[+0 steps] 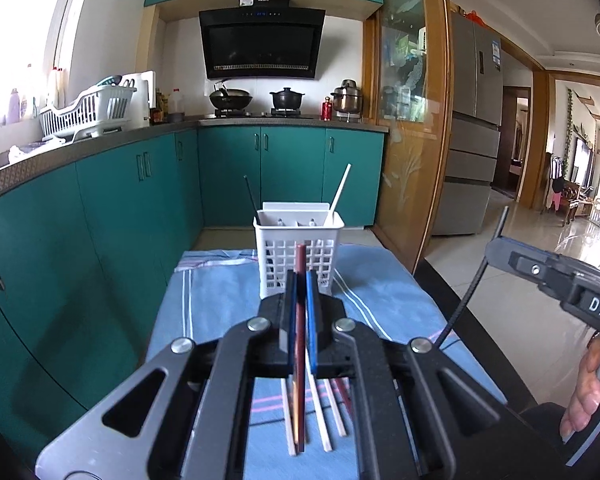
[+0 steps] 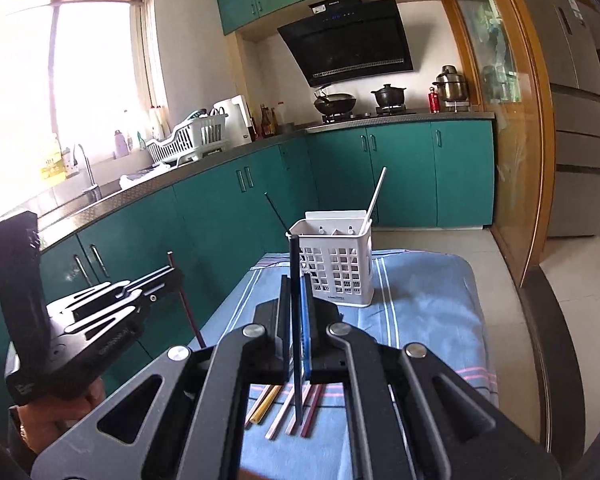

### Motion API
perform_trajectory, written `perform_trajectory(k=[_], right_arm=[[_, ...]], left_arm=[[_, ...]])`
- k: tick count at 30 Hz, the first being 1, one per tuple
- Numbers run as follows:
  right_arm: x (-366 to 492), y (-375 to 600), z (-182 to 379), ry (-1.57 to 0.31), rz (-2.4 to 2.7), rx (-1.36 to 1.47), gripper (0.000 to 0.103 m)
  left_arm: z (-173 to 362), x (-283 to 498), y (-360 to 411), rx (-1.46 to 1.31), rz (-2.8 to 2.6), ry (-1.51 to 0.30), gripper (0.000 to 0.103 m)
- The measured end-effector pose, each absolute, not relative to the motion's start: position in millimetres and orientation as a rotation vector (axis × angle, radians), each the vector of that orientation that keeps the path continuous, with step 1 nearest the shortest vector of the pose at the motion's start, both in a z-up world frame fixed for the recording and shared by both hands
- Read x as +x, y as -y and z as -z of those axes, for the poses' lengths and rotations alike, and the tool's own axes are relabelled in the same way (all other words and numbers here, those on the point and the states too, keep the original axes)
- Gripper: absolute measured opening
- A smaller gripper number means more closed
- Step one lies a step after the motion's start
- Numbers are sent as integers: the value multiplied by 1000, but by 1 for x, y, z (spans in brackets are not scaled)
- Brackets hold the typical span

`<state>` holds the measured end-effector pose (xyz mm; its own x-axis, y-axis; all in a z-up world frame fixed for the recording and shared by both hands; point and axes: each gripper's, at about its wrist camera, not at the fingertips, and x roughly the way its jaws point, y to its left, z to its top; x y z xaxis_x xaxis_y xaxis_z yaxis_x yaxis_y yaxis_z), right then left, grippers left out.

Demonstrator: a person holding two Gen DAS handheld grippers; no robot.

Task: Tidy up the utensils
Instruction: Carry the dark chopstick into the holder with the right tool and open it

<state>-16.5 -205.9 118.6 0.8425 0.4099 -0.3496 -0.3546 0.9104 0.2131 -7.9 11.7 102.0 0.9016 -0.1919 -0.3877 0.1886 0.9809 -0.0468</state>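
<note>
Clamped between the fingers of the left gripper (image 1: 300,280) is a dark red chopstick (image 1: 299,344), held nearly upright above the table. Likewise the right gripper (image 2: 297,286) is closed tight on a dark blue-black chopstick (image 2: 296,320), also standing almost vertical. Beneath both, several loose chopsticks (image 2: 290,412) in pale, yellow and red tones lie side by side on the blue striped cloth (image 1: 220,300) near the front edge.

Further back on the cloth stands the white slotted holder (image 1: 298,256), with a white chopstick (image 1: 340,190) leaning out of its right side and a thin dark one (image 1: 251,196) at its left.

By my reading, the step in hand is carrying two picked-up chopsticks toward the holder; the sorting is only partly done, given what is left on the cloth. Next, each gripper needs to go forward until its stick's lower tip is over a compartment, then lower and let go. Which compartment suits which colour I cannot tell.
</note>
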Motion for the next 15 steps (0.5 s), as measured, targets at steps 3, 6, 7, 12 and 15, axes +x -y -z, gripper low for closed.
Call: perform_trajectory(k=[3, 6, 7, 12, 15], right_arm=[[-26, 213, -121, -399, -407, 146, 5], [-33, 214, -122, -407, -417, 143, 5], [-34, 213, -122, -408, -419, 139, 5], [-40, 208, -123, -413, -431, 127, 5], [-40, 205, -126, -411, -438, 123, 5]], left_arm=[[-101, -17, -7, -1, 197, -410, 4], [-99, -25, -3, 9, 201, -418, 4], [-99, -27, -2, 10, 200, -420, 4], [-97, -32, -5, 9, 197, -427, 4], [-99, -32, -7, 10, 197, -424, 4]])
